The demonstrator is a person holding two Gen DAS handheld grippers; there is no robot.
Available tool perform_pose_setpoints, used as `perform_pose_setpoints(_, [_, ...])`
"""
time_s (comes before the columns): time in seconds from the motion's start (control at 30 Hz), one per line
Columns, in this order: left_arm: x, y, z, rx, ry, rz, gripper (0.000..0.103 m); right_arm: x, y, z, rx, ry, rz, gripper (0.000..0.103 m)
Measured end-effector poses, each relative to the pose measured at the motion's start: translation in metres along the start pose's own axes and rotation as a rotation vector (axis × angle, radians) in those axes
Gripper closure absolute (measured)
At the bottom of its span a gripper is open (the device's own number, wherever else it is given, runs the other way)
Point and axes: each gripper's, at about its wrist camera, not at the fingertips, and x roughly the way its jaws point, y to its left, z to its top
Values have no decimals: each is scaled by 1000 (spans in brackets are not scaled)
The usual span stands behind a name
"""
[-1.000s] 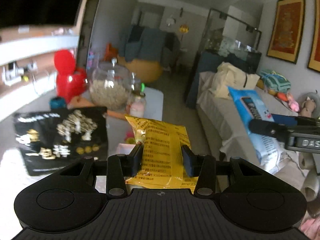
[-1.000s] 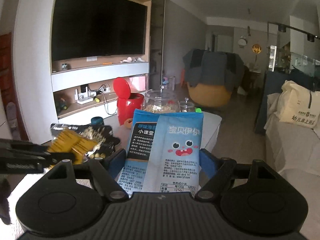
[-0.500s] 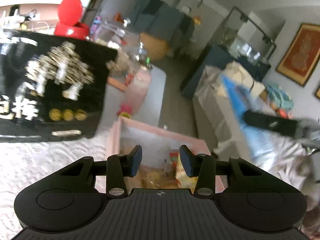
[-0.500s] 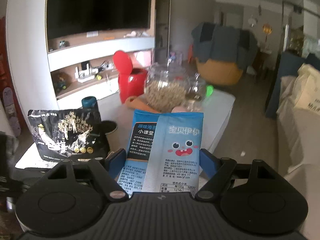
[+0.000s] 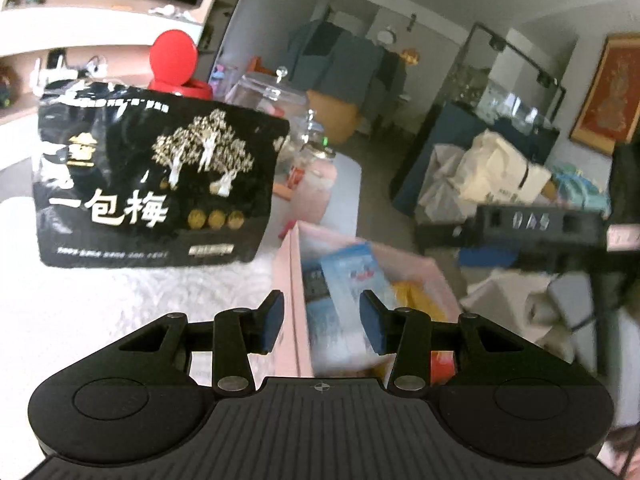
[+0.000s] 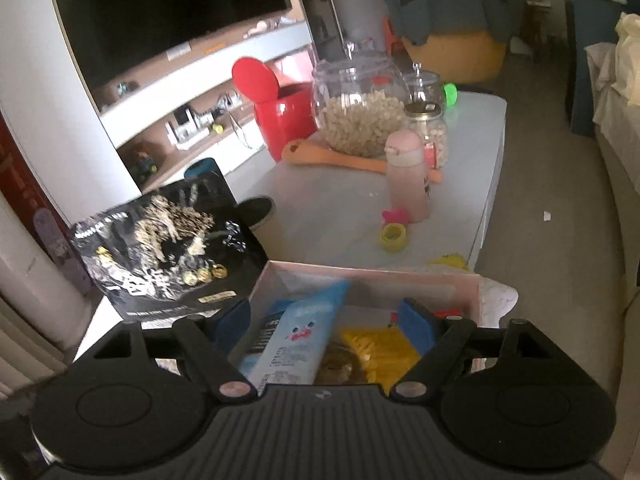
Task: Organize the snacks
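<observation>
Both your grippers hang empty, jaws apart, over the pink box [image 6: 468, 280]. Black plum bag [image 5: 156, 184] lies flat just left of the box, long axis across; your left gripper [image 5: 322, 322] is nearer than right gripper [image 6: 322, 326].

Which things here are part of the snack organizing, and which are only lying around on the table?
Part of the job:
pink box
blue snack packet
yellow snack packet
black plum bag

Only lying around:
red bin
big glass jar
pink bottle
orange spoon
</observation>
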Motion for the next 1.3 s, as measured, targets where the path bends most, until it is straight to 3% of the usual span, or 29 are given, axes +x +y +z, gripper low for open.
perform_pose_setpoints(0.1, [-14,-12,-19,68,13,49,56,-21,10,-24,-51,-37,-63,21])
perform_pose_setpoints(0.33, [-58,-30,-84,174,43,129,56,-67,32,-130,-98,-72,-91,21])
perform_pose_setpoints(0.43, [-77,-30,-114,169,58,180,56,-76,39,-168,-82,-64,-100,21])
perform_pose_setpoints(0.57, [-82,-28,-142,141,93,194,56,-75,48,-206,-120,-49,-146,21])
perform_pose_setpoints(0.73, [-71,-27,-158,118,122,202,53,-64,40,-226,-102,0,-172,21])
perform_pose_setpoints(0.8, [-69,-33,-161,154,111,221,50,-56,31,-230,-67,30,-170,21])
perform_pose_setpoints(1.0, [-66,-50,-175,246,67,286,46,-59,31,-248,-91,-23,-210,13])
perform_pose_setpoints(1.3, [-68,-50,-176,242,60,290,46,-64,29,-257,-84,-72,-211,9])
